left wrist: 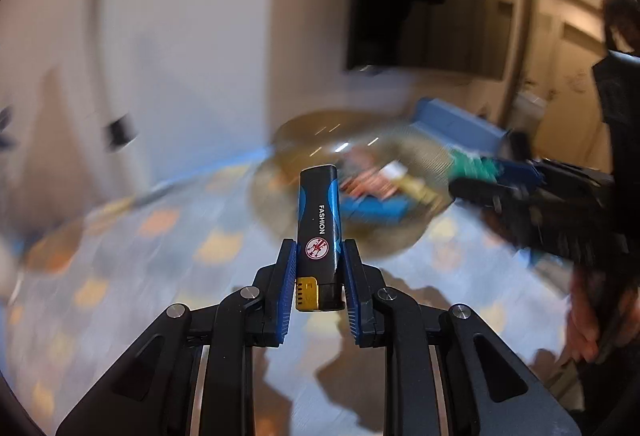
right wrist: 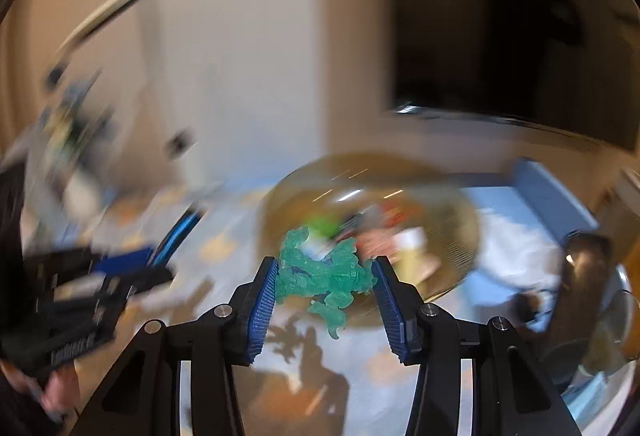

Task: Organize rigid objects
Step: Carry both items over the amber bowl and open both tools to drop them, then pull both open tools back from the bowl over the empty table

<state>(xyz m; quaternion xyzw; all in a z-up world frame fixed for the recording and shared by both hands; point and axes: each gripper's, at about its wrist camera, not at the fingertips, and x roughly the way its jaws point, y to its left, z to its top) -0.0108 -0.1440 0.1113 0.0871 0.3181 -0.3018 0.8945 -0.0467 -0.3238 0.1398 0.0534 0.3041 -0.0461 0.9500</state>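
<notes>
On the patterned table [left wrist: 120, 276] sits a far, round tray [right wrist: 460, 236] of small items. The left tool [left wrist: 319, 268] clamps a black-and-blue lighter [left wrist: 318, 220] upright; the right tool [right wrist: 325, 276] pinches a green figurine [right wrist: 320, 272]. Its irregular limbs could slip free mid-swing.

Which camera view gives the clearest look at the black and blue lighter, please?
The left wrist view: the lighter stands sharp and upright in the left tool, its FASHION print readable. The right wrist view shows only a blurred dark and blue streak where that tool is.
</notes>
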